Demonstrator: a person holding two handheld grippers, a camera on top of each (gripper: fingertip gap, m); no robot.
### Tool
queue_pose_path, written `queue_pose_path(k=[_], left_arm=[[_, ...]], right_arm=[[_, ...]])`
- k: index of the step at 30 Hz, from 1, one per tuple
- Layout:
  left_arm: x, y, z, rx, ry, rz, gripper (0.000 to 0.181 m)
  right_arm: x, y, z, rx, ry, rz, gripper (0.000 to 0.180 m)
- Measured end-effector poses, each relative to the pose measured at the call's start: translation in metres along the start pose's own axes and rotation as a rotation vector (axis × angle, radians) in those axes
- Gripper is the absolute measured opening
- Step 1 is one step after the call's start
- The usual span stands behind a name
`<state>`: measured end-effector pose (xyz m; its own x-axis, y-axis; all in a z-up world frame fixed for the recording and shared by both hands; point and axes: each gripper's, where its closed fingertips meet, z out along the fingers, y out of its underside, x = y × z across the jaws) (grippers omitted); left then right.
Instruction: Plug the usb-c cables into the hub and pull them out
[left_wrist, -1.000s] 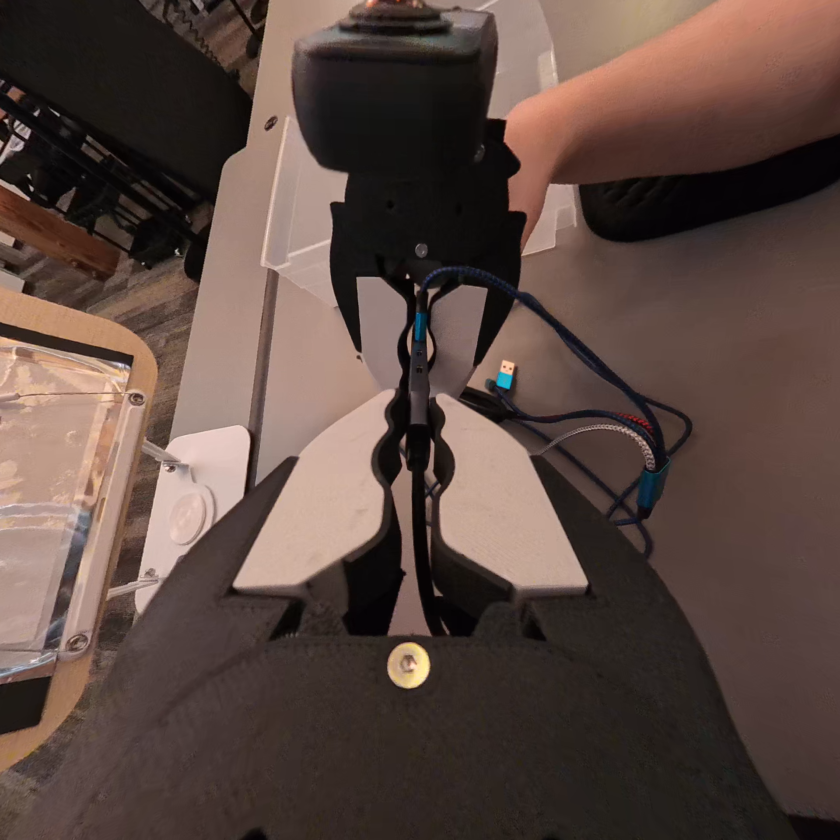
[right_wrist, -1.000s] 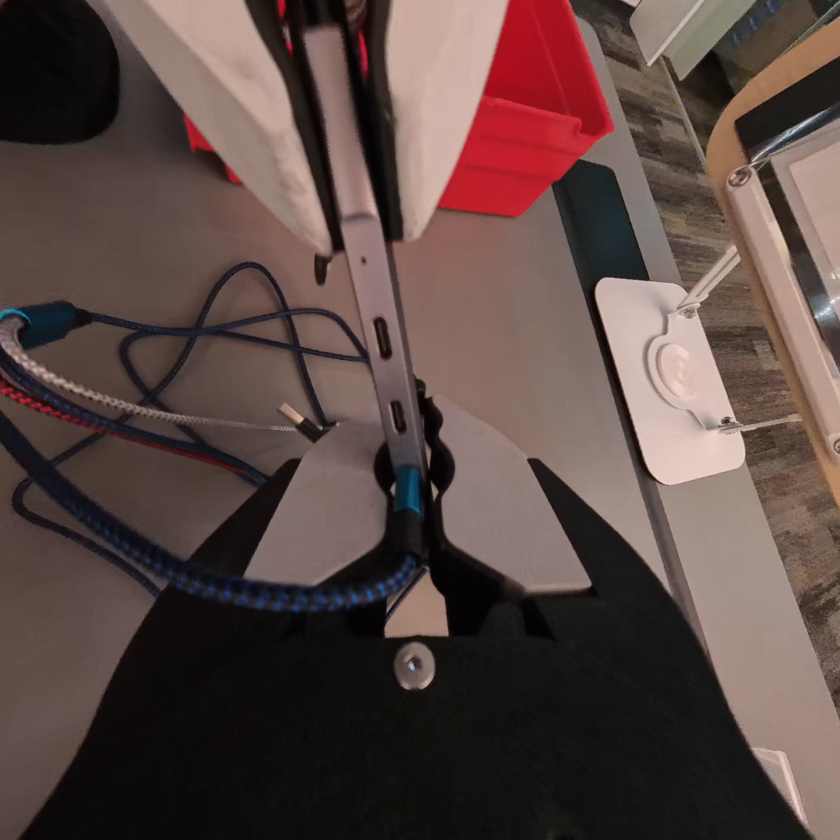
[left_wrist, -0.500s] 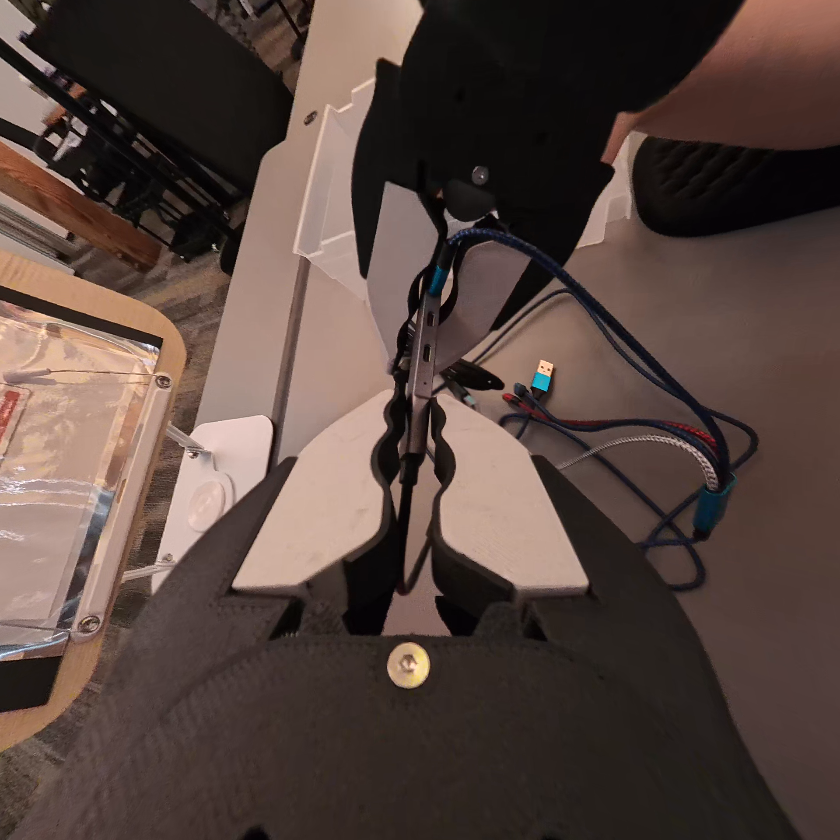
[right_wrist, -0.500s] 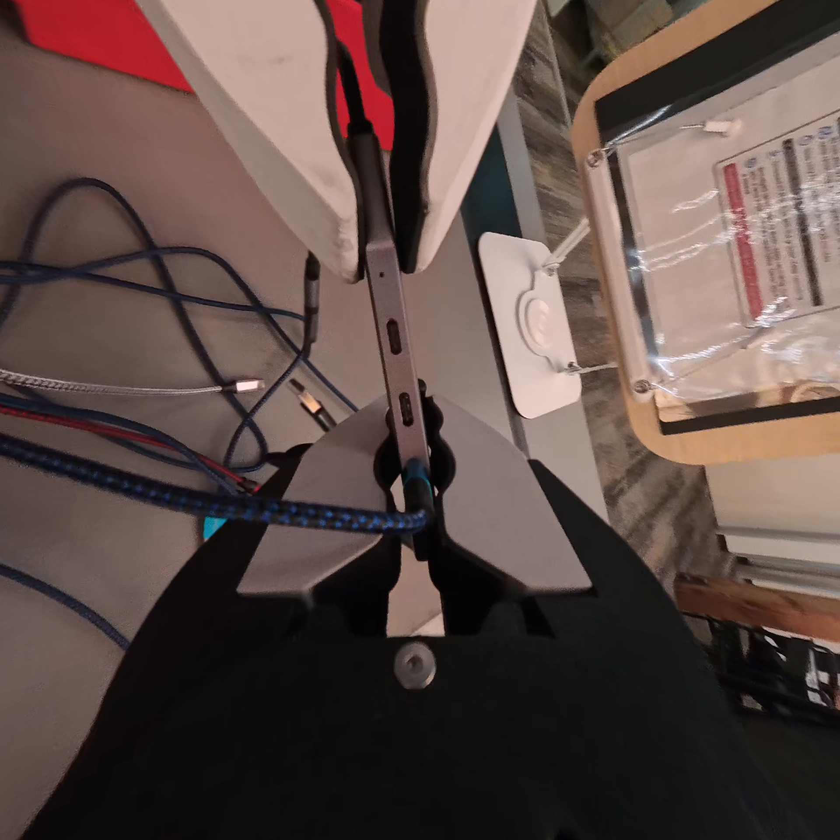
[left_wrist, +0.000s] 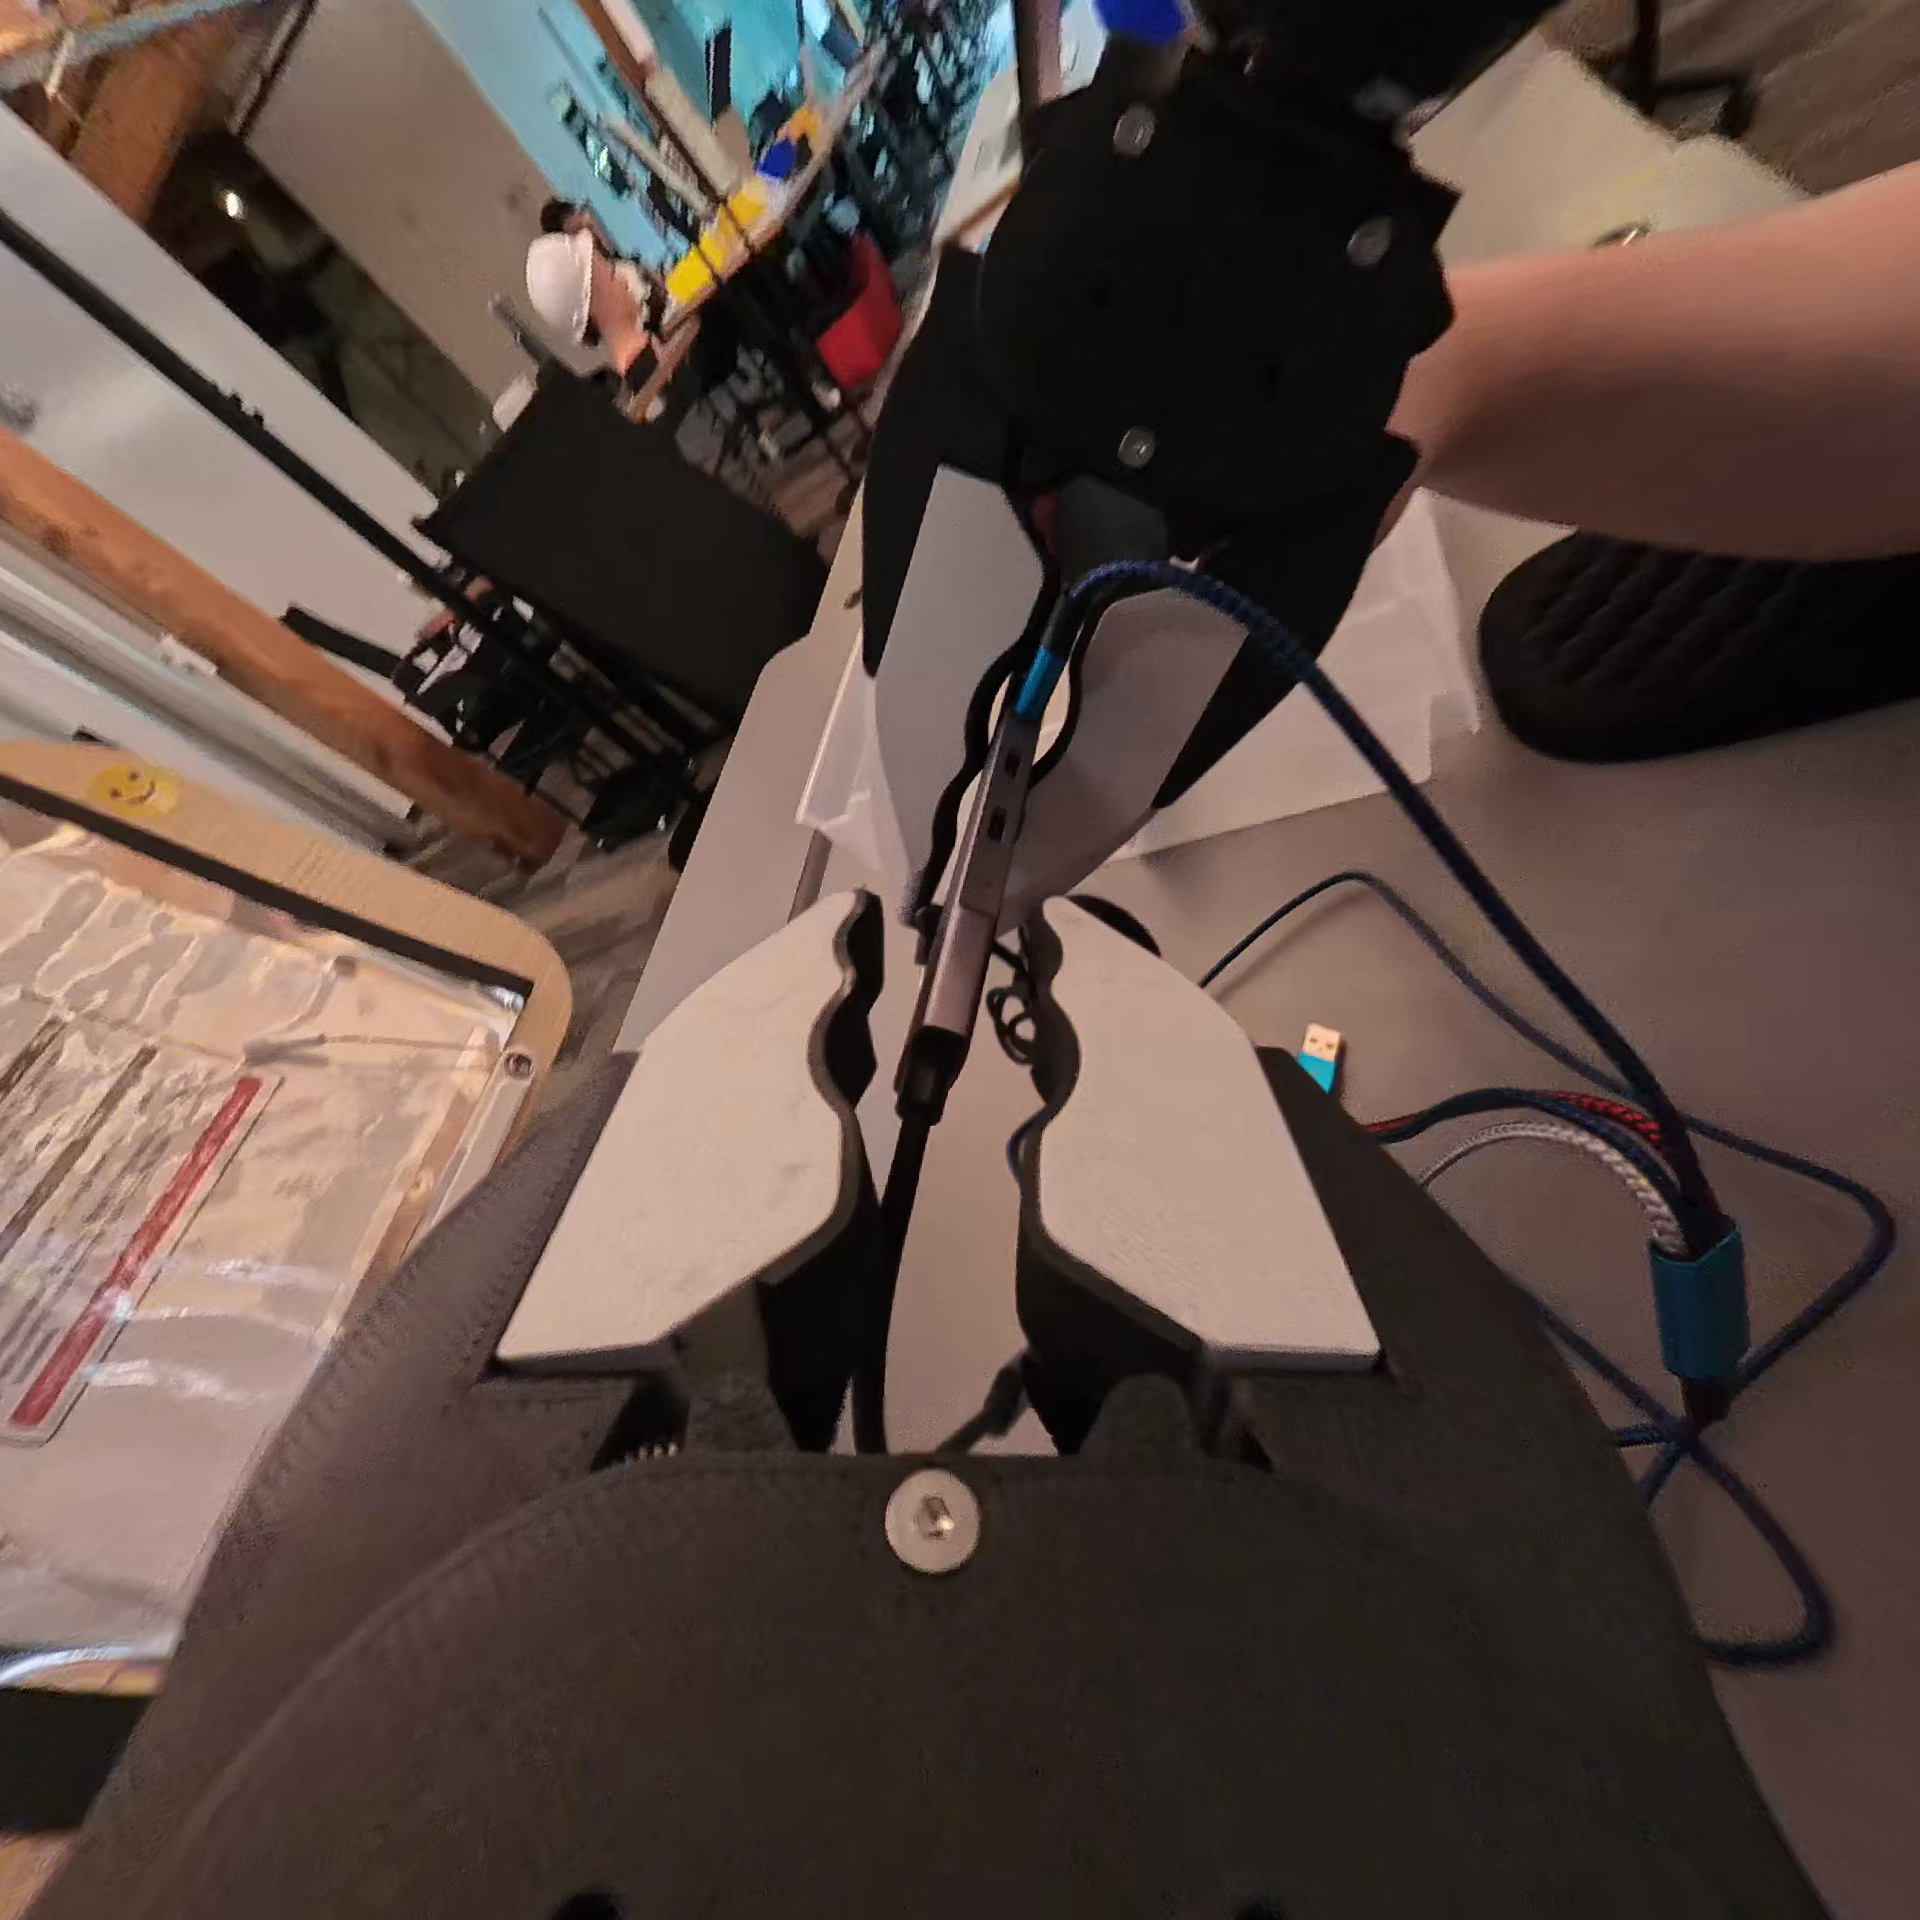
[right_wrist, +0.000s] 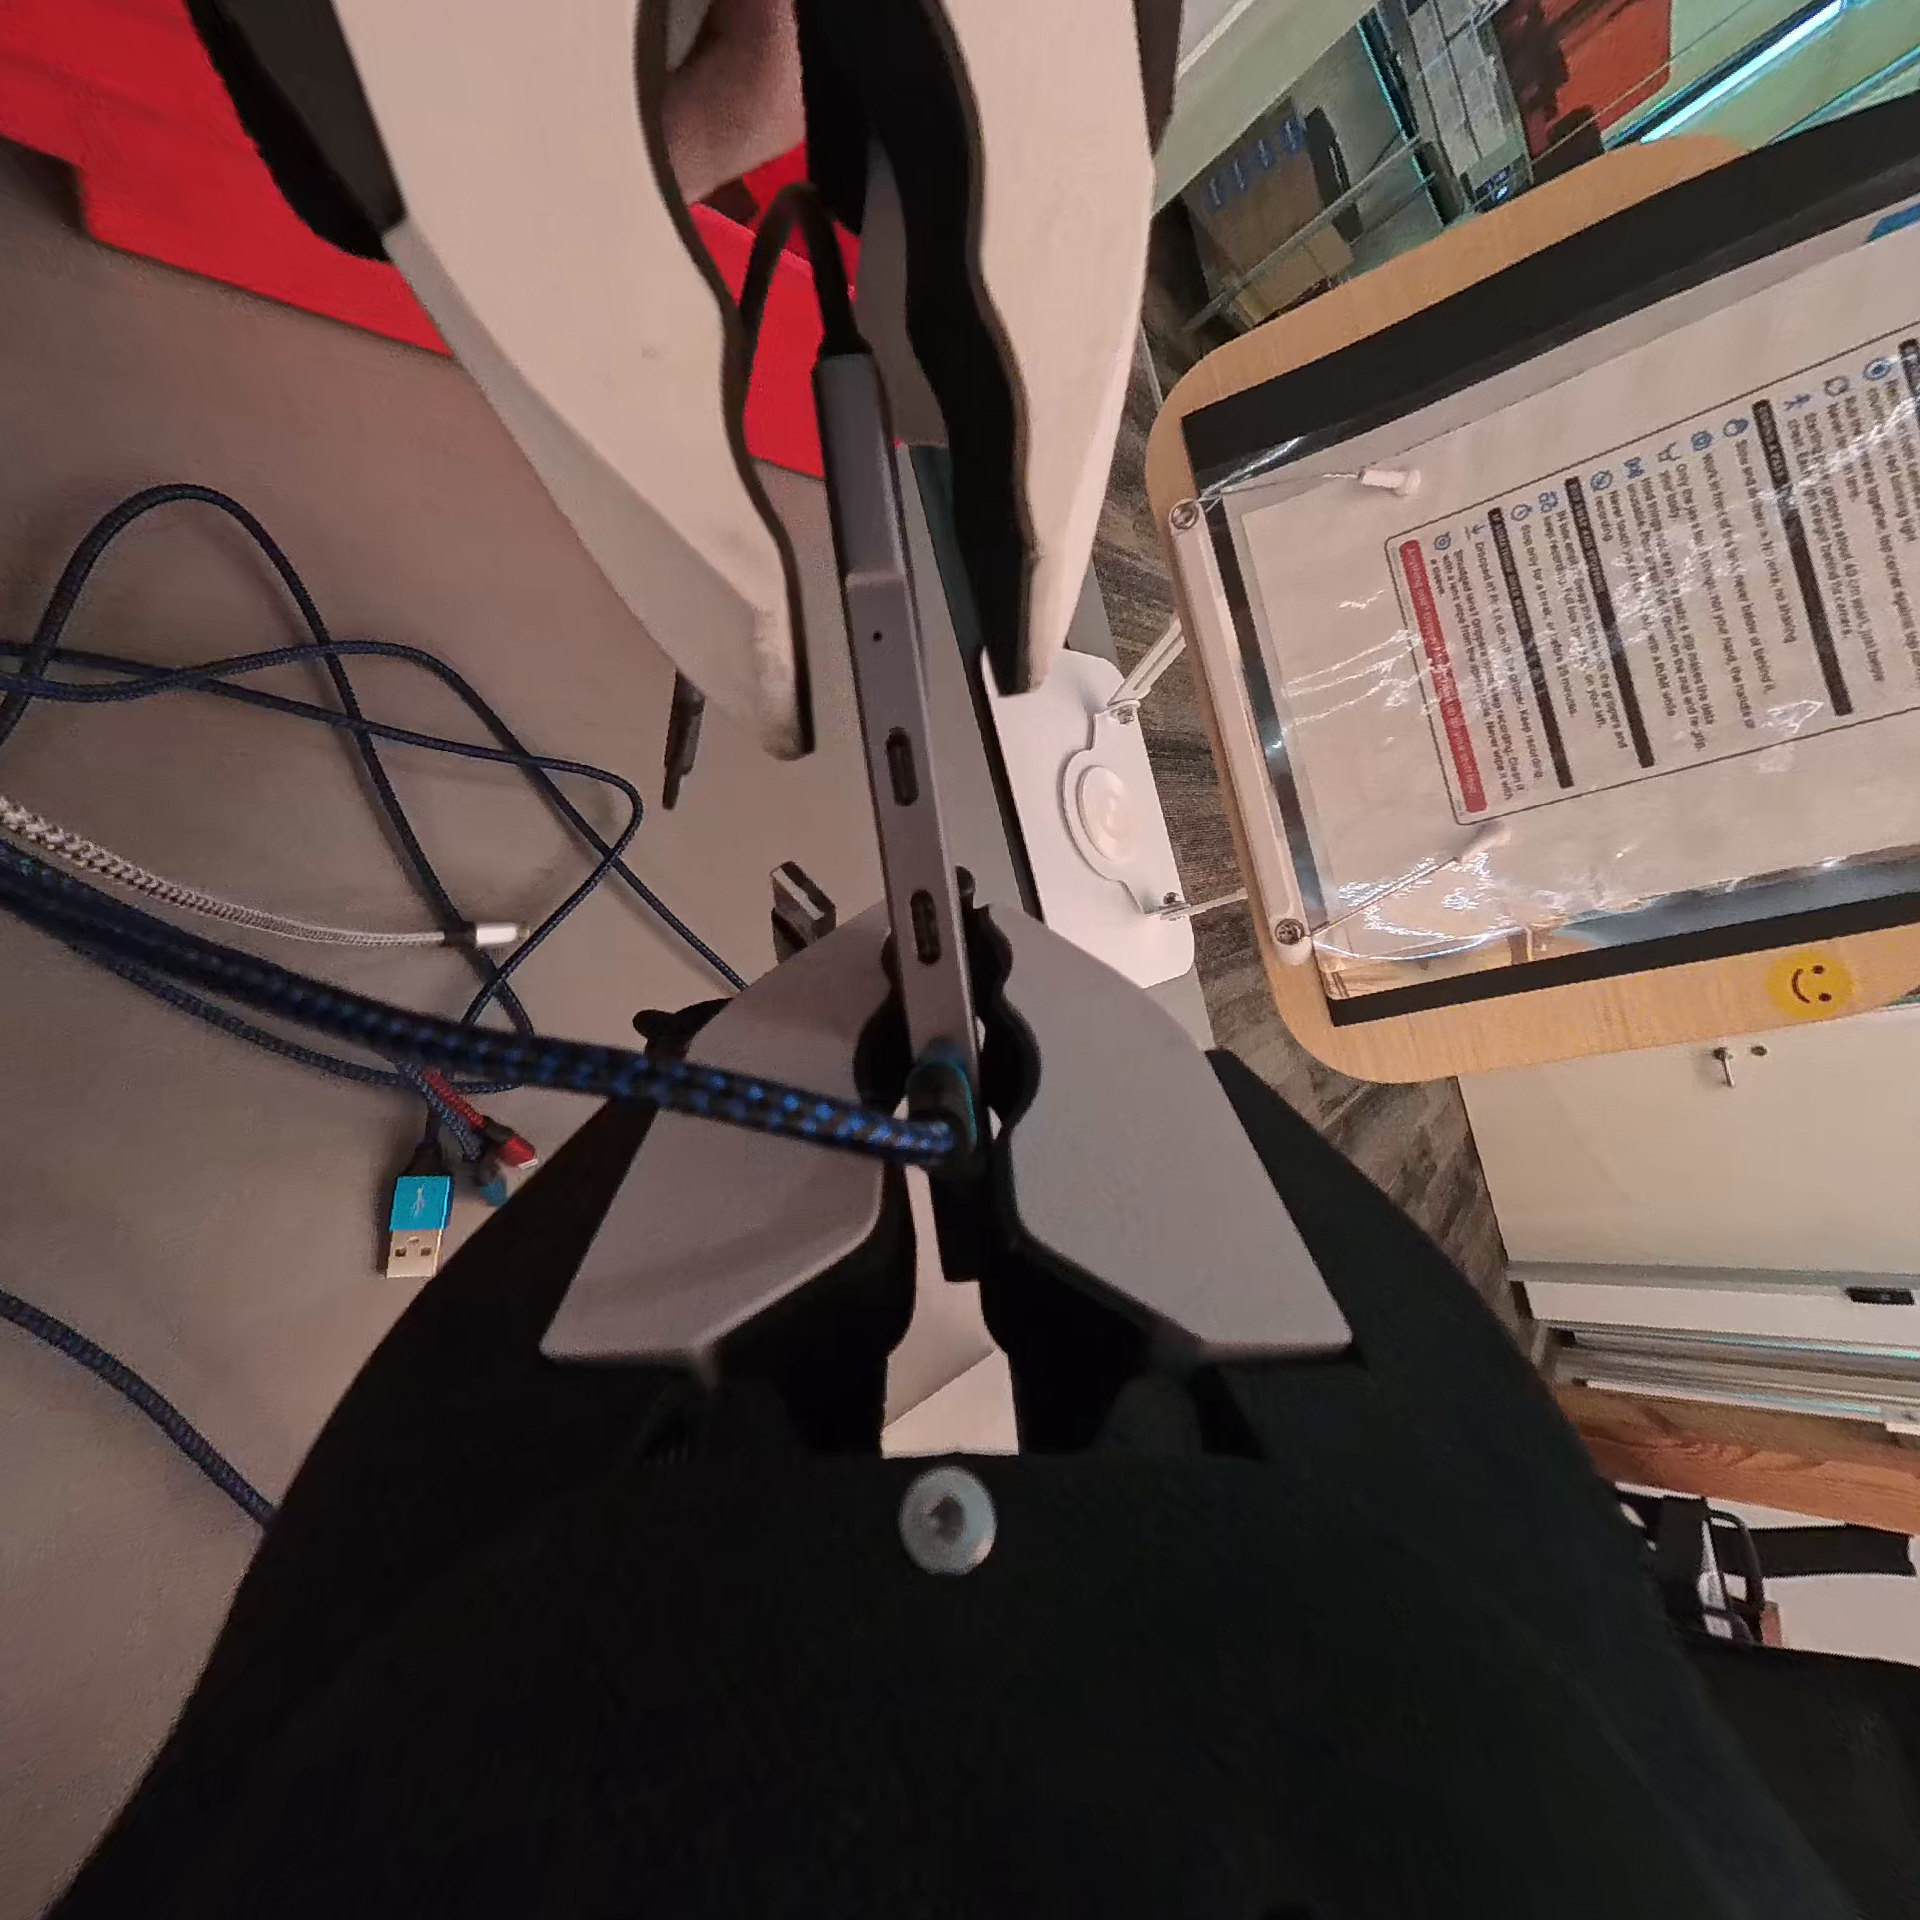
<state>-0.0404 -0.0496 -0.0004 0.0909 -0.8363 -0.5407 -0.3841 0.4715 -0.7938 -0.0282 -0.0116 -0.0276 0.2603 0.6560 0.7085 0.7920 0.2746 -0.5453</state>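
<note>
The hub (left_wrist: 966, 914), a slim grey bar, hangs in the air above the desk (left_wrist: 1558, 935), and everything else sits around it. At its near end the left gripper (left_wrist: 951, 940) has its jaws spread, a gap showing on both sides of the hub. At its far end the right gripper (right_wrist: 940, 992) is clenched on the hub and on the plug (right_wrist: 951, 1091) of the blue cable (right_wrist: 520, 1049). The plug appears seated in the hub's end port, though the fingers partly hide it. Below the hub, loose cables (right_wrist: 343, 717) lie tangled on the desk. A black lead (left_wrist: 894, 1195) runs from the hub's near end back between the left fingers.
</note>
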Motion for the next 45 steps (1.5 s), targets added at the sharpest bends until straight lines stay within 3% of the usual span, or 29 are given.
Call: queue_pose_path(k=[10, 26, 45], left_arm=[[0.009, -0.006, 0.001, 0.004, 0.007, 0.070, 0.029], [0.018, -0.024, -0.001, 0.134, -0.006, 0.163, 0.012], [0.021, -0.021, 0.003, 0.103, -0.024, 0.269, 0.010]], right_arm=[[-0.004, -0.006, -0.008, 0.041, -0.019, -0.076, 0.009], [-0.007, -0.019, -0.019, 0.151, -0.046, -0.084, 0.009], [-0.013, -0.023, -0.020, 0.204, -0.078, -0.096, 0.009]])
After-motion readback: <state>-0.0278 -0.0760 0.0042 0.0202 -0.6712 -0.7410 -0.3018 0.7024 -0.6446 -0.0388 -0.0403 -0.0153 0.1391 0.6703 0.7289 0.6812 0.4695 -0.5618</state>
